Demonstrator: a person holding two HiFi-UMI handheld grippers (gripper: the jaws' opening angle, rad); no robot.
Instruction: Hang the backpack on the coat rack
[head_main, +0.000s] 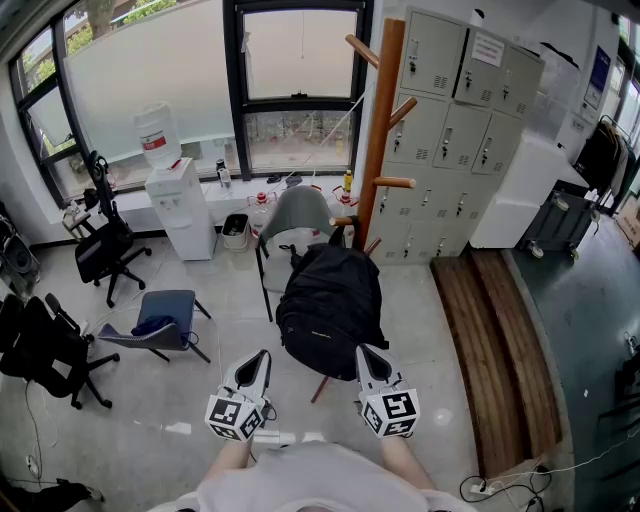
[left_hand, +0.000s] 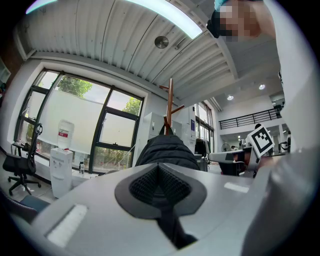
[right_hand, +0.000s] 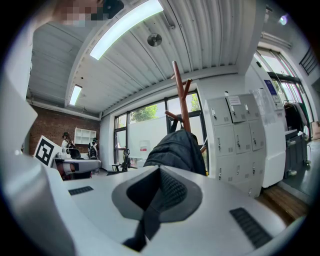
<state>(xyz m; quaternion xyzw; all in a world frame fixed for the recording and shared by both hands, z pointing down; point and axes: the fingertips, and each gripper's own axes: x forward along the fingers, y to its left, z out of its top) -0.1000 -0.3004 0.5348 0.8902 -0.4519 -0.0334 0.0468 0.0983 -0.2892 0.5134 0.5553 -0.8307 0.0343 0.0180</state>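
on a low peg of the coat rack (head_main: 382, 120) the black backpack (head_main: 330, 305) is seen hung by its top loop, its body resting against the lower part of the wooden pole, clear of the floor. the upper pegs of the rack are left bare. in front of the rack, on the near side of the backpack, the left gripper (head_main: 260, 358) and the right gripper (head_main: 366, 354) are held level, one off each lower corner of the bag and apart from it. the jaws of both are clenched, pad against pad, with nothing gripped between them; in each gripper view the backpack is seen beyond the tips, not touched. behind the rack a grey chair (head_main: 297, 215) is placed under the window (head_main: 300, 80). to the right of the rack grey lockers (head_main: 460, 120) are lined along the wall. well to the left of the rack a water dispenser (head_main: 180, 205) and a blue chair (head_main: 165, 320) are found.
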